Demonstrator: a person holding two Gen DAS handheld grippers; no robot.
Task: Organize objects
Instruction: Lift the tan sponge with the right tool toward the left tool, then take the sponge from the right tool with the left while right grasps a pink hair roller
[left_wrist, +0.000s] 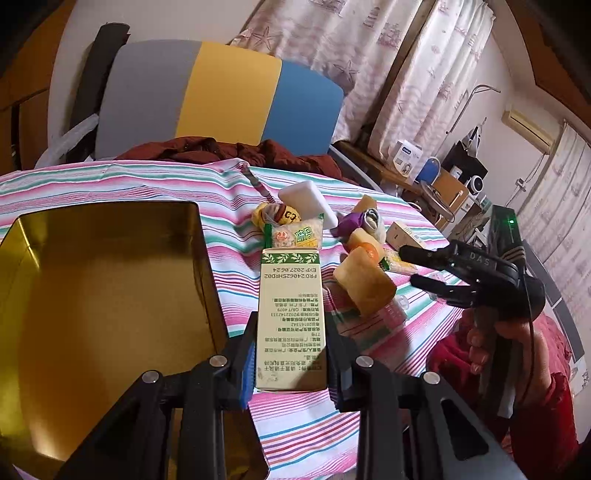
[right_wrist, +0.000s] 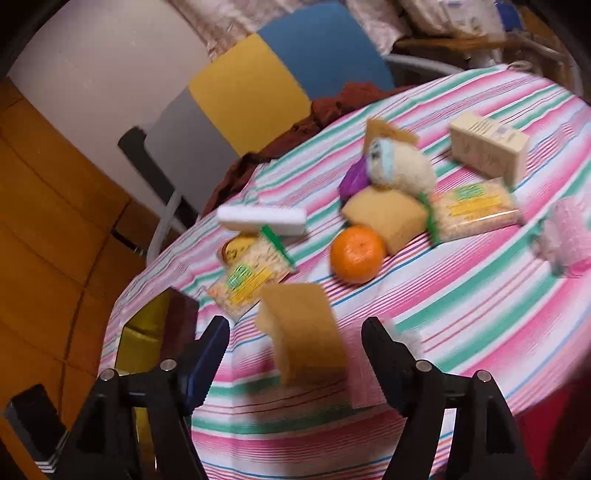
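Observation:
My left gripper (left_wrist: 290, 354) is shut on a tall cream carton with green print (left_wrist: 290, 314), held just right of the open gold tin (left_wrist: 110, 295) on the striped tablecloth. My right gripper (right_wrist: 295, 354) is open, its jaws wide apart, with a tan sponge (right_wrist: 303, 332) between and just ahead of them; it also shows in the left wrist view (left_wrist: 417, 264), beside that sponge (left_wrist: 365, 280). Beyond lie an orange (right_wrist: 356, 253), another tan sponge (right_wrist: 384, 214), snack packets (right_wrist: 251, 277), a white block (right_wrist: 264, 219) and a cream box (right_wrist: 487, 147).
A pink roll (right_wrist: 565, 236) lies at the table's right. A grey, yellow and blue chair (left_wrist: 221, 96) with a dark red cloth (left_wrist: 236, 151) stands behind the table. Shelves with clutter (left_wrist: 443, 177) fill the far right. The tin's corner shows in the right wrist view (right_wrist: 147, 325).

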